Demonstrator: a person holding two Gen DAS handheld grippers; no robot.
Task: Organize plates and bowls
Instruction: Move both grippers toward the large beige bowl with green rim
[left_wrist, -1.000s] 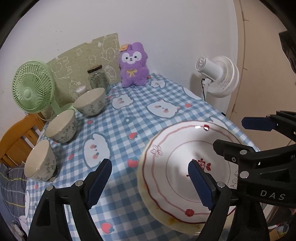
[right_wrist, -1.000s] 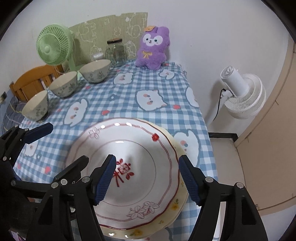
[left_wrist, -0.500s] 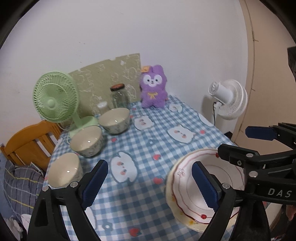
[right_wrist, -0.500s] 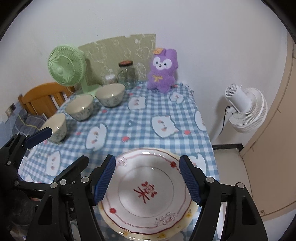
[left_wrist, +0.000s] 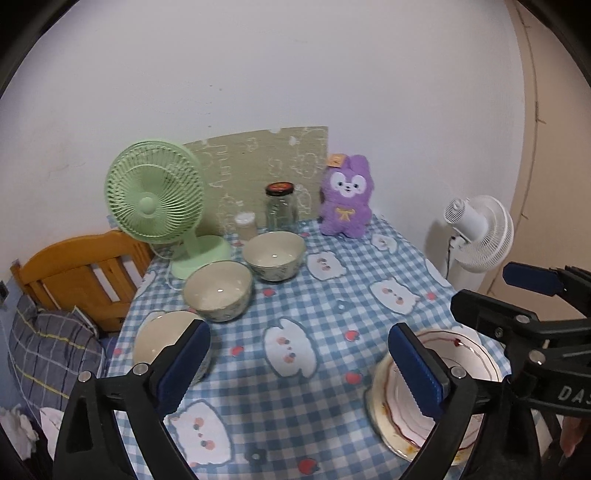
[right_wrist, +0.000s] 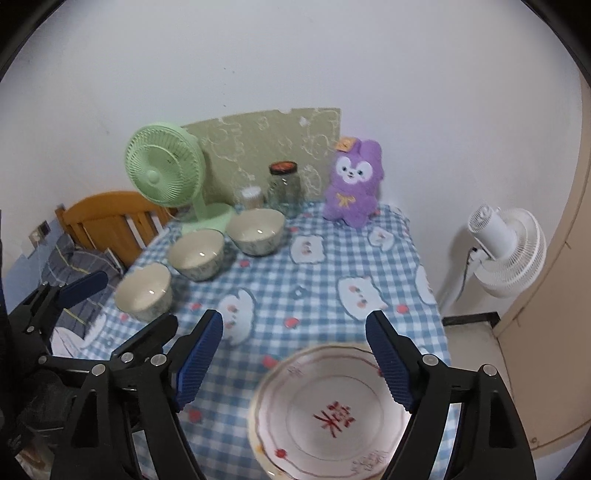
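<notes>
Ceramic plates (right_wrist: 332, 413) near right look stiff, slick, breakable; grip the rim. Left gripper (left_wrist: 299, 363) and right gripper (right_wrist: 295, 360) have just been opening, empty.

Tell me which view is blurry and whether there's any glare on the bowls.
Right wrist view: the stacked plates look soft and smeared, the far table sharper. Left wrist view: crisper overall; small bright glints sit inside the middle bowl and the far bowl. Both views bend straight lines strongly.

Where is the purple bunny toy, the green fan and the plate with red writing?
purple bunny toy (right_wrist: 352, 188): right wrist view, on its tummy.
green fan (left_wrist: 153, 205): left wrist view, on the round grille.
plate with red writing (right_wrist: 332, 417): right wrist view, on the red character in its middle.
</notes>
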